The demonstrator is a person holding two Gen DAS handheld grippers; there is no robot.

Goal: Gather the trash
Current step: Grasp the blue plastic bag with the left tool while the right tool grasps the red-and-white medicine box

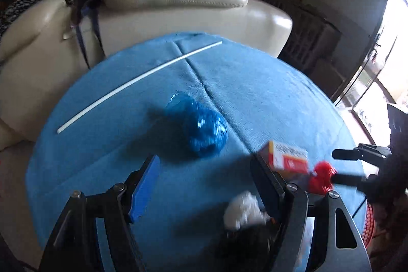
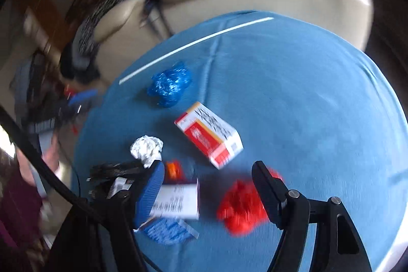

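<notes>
Both tongs point(image 1: 206, 185) point(image 2: 207, 189) agape above trash

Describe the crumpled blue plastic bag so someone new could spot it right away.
Start at the blue cloth covering the table. Near its middle, between the long white stick and the red and white carton, lies the blue plastic bag. It is the only shiny, scrunched blue lump.

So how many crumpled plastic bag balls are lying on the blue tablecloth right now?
2: crumpled blue plastic ball near the thin white rod; crumpled red plastic ball between the right gripper jaws. Others may be hidden.
</notes>
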